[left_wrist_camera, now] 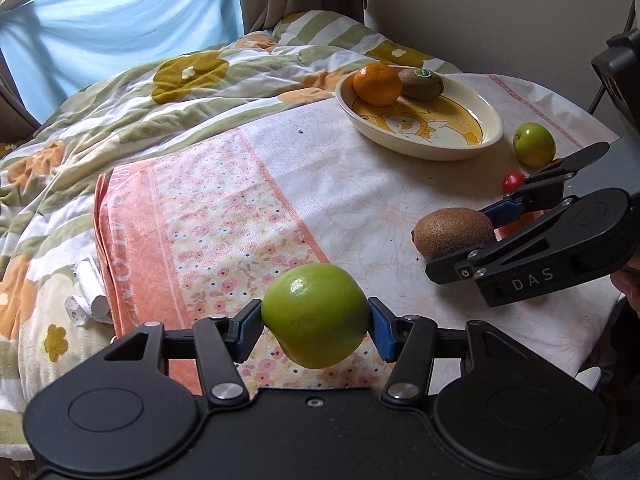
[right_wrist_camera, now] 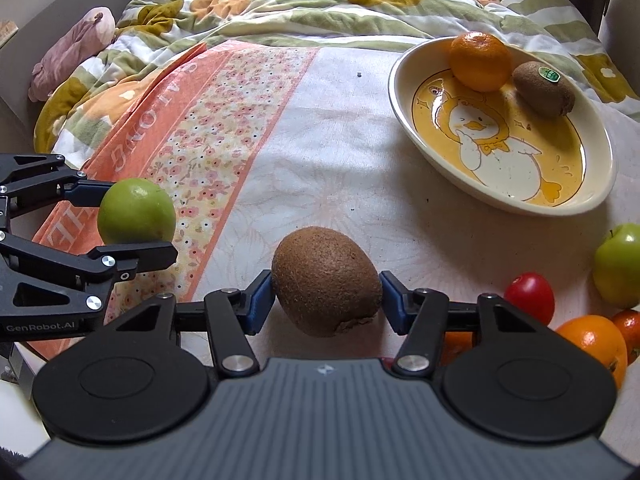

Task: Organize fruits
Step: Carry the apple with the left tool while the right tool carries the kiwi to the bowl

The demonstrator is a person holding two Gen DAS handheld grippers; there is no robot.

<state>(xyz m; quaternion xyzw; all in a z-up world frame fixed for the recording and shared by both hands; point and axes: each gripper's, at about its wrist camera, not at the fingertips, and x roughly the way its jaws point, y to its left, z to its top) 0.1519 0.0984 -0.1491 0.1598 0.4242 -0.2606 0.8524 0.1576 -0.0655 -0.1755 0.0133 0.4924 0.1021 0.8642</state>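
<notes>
Fruit is held in both tools: the left gripper (left_wrist_camera: 316, 320) clamps a round green apple (left_wrist_camera: 316, 314) above the floral orange towel (left_wrist_camera: 192, 216), and the right gripper (right_wrist_camera: 326, 300) has its blue pads against a fuzzy brown kiwi (right_wrist_camera: 326, 280). Far right, the cream oval duck-print dish (right_wrist_camera: 600, 184) contains an orange mandarin (right_wrist_camera: 480, 60) and a stickered kiwi (right_wrist_camera: 544, 88). Near right, loose fruits including a red tomato (right_wrist_camera: 530, 296) are partly cut off by the gripper body.
</notes>
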